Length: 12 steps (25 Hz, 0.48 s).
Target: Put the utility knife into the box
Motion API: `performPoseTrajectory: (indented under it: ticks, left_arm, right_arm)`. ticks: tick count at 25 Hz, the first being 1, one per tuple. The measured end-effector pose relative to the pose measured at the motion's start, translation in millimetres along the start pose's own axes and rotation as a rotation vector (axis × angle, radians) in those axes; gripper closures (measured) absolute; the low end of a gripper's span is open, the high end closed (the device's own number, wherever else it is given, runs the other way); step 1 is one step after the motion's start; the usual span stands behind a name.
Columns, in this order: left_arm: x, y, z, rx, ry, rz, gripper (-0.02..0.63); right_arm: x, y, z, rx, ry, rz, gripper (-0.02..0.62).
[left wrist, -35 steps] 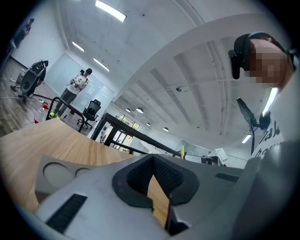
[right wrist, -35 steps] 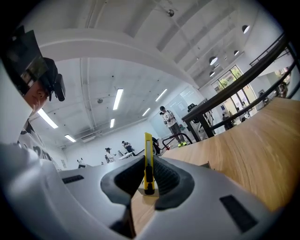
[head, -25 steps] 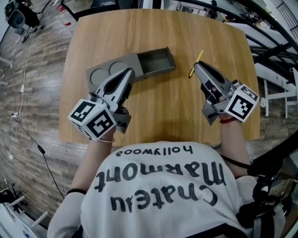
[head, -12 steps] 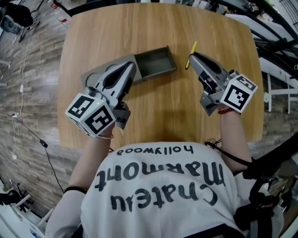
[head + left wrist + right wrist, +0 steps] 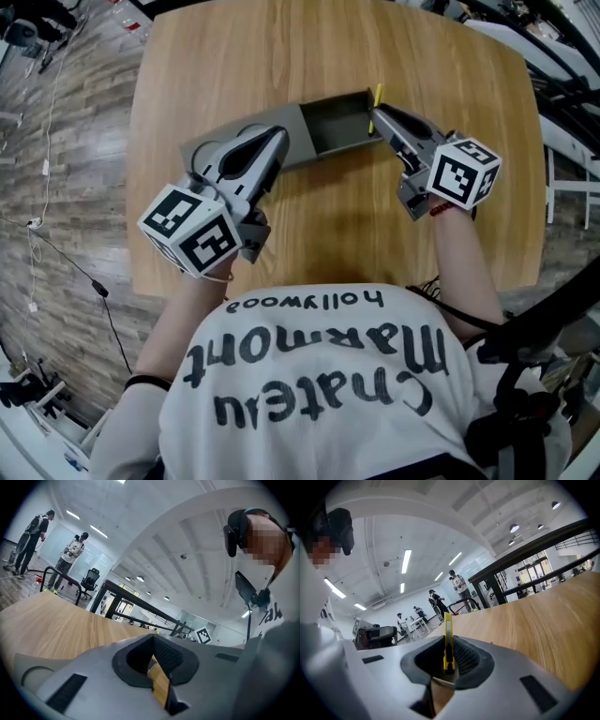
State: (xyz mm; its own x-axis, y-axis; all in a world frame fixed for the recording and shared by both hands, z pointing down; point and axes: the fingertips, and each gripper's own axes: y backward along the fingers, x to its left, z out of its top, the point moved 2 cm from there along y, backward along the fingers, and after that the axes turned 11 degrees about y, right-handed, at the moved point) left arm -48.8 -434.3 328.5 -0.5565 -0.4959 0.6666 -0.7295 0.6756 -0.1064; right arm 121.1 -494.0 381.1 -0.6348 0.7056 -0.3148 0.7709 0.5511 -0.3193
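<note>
Wood tabletop is bearing the box; at its right rim the right gripper is pinching the utility knife, probably due for lowering inside; left gripper is idling, pressed together, empty.

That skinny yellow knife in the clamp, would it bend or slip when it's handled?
The utility knife stands straight out of the right gripper, so it is probably stiff. It looks slim, likely light. Its smooth yellow body, pinched near one end, might pivot or slip.

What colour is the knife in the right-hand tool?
Yellow. The utility knife shows best in the right gripper view, standing upright between the jaws.
</note>
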Motion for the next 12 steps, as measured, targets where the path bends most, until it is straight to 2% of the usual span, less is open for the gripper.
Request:
performPoseTrajectory:
  ticks: [6, 12]
  left_arm:
    - [12, 2, -12, 0.021, 0.034, 0.008, 0.6]
    - [19, 5, -22, 0.038, 0.052, 0.013, 0.6]
  right_arm:
    - [-10, -29, -24, 0.079, -0.006, -0.012, 0.537]
    - [-11, -48, -40, 0.162, 0.063, -0.031, 0.537]
